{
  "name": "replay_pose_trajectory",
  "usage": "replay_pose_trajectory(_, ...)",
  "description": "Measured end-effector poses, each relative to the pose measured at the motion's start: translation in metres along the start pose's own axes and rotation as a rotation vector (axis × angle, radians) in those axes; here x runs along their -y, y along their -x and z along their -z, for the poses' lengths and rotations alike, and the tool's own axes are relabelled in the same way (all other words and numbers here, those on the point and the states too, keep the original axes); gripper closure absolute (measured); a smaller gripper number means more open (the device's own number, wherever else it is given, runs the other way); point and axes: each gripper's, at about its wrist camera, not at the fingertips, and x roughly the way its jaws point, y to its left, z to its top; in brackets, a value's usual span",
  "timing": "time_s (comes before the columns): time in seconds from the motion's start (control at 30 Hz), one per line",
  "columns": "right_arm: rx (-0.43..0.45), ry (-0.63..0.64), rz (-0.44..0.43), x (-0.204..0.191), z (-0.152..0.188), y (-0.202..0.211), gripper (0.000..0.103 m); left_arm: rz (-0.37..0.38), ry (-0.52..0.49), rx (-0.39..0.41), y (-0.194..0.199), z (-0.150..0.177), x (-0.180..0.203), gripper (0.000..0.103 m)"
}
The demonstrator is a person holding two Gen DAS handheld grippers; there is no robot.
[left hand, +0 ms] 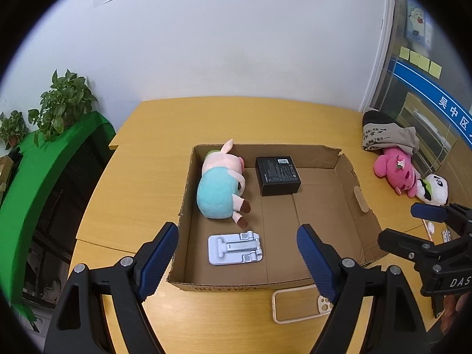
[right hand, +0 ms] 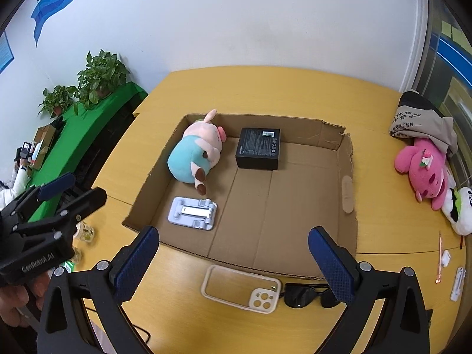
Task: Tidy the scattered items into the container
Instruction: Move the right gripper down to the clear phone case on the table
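Note:
An open cardboard box [left hand: 351, 177] [right hand: 348, 153] lies on the yellow table. Inside it are a pig plush in a teal shirt [left hand: 221, 185] [right hand: 196, 153], a black box [left hand: 277, 175] [right hand: 259, 147] and a grey phone stand [left hand: 234, 247] [right hand: 193, 209]. A cream phone case [left hand: 301, 303] [right hand: 240, 287] lies on the table in front of the box, with black sunglasses [right hand: 306, 296] beside it. My left gripper [left hand: 237, 261] is open and empty above the box's near edge. My right gripper [right hand: 233, 265] is open and empty above the phone case.
A pink plush [left hand: 395, 171] [right hand: 424, 168], a panda plush [left hand: 433, 190] [right hand: 460, 209] and a beige bag [left hand: 386, 134] [right hand: 419, 121] lie at the table's right. Small white items [right hand: 445, 258] and a thin pen [right hand: 439, 259] lie at the right front. Plants [left hand: 62, 103] stand on a green shelf at the left.

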Motion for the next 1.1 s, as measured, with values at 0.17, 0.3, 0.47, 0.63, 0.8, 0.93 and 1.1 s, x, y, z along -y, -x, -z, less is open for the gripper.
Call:
replay_pose_trajectory(0.17,-0.009,-0.001,0.02,0.024,0.021,-0.013,0.0,0.036,0.035,-0.017,-0.021,0.022,0.017,0.021)
replay_pose_trajectory(0.3,-0.007,-0.031,0.034,0.041,0.023,-0.004,0.0,0.088,0.05,-0.042,-0.018,0.025,0.032,0.021)
replay_pose_trajectory(0.47,0.017,-0.047,0.026,0.049,0.016,0.014,0.0,0.12,-0.003,-0.031,-0.006,0.012,0.033,0.021)
replay_pose_trajectory(0.63,-0.046,-0.087,-0.012,0.051,0.048,-0.022,0.0,0.11,-0.021,-0.096,-0.034,0.04,0.012,0.021)
replay_pose_trajectory(0.8,-0.101,-0.146,-0.061,0.04,0.1,-0.059,0.004,0.12,-0.02,-0.185,-0.06,0.083,-0.01,0.022)
replay_pose_trajectory(0.93,-0.096,-0.149,-0.057,0.027,0.112,-0.051,0.005,0.106,-0.013,-0.171,-0.045,0.083,-0.019,0.023)
replay_pose_trajectory(1.1,-0.038,-0.095,-0.038,0.018,0.105,-0.028,0.0,0.099,0.016,-0.062,-0.026,0.064,-0.023,0.021)
